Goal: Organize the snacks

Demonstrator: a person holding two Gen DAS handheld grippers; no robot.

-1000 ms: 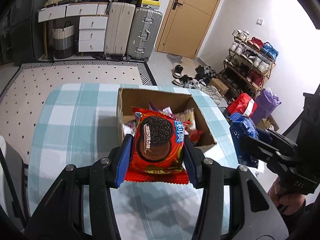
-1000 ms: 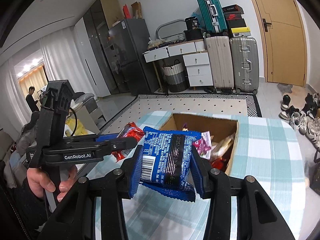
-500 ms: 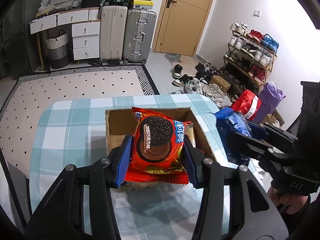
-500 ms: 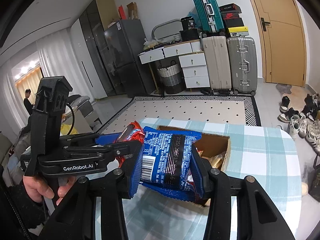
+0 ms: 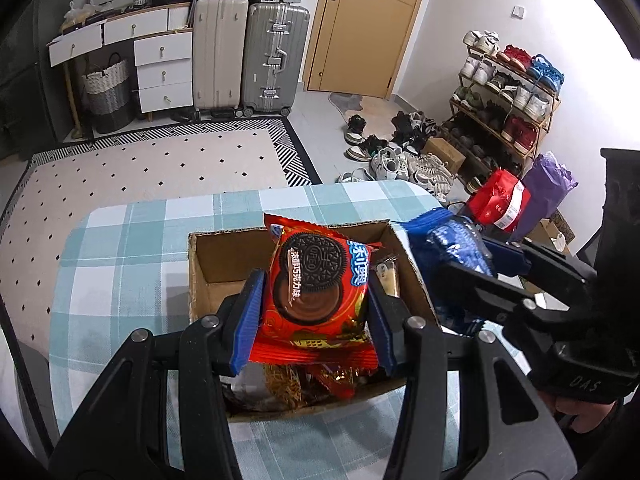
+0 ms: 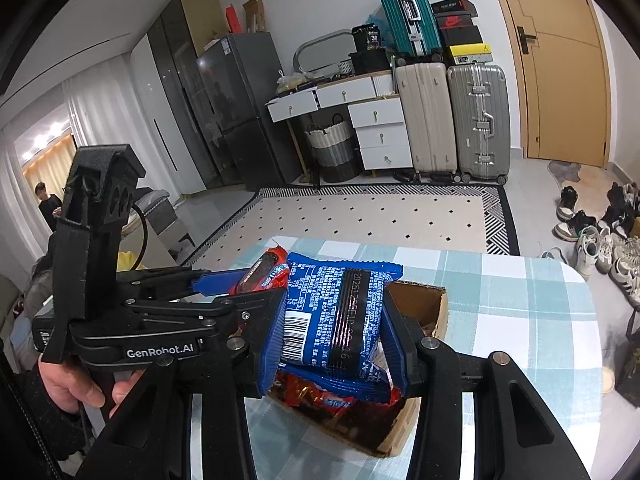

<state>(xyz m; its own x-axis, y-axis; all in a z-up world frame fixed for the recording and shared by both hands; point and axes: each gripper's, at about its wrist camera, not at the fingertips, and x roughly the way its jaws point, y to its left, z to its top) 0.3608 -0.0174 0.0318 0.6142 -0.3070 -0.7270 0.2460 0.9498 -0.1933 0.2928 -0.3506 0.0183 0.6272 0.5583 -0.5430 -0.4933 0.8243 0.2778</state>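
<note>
Both hands are busy at the same time over the cardboard box (image 5: 208,258), which stands on the table with the blue-and-white checked cloth (image 5: 120,248). The left gripper (image 5: 316,304) has its jaws clenched on the two sides of a red Oreo packet (image 5: 318,280), and it holds the packet upright above the open box, about over the middle of it. The right gripper (image 6: 334,326) grasps in the same way a blue snack packet (image 6: 336,312), with the barcode side turned to its camera; this packet hangs over the right part of the box, close to the right wall. In the box I see already other snacks (image 5: 320,384), some red and golden wrappers at the near end, while the far left corner looks bare. So I judge that the step in hand is the putting in: both packets are carried to the box and not yet let go. The next move, I think, asks for lowering each packet below the rim and then opening the jaws, one after the other or together. The two grippers are near to each other, so they should keep apart when they go down. The blue packet should come a little more to the inside, otherwise it may catch on the cardboard wall.
</note>
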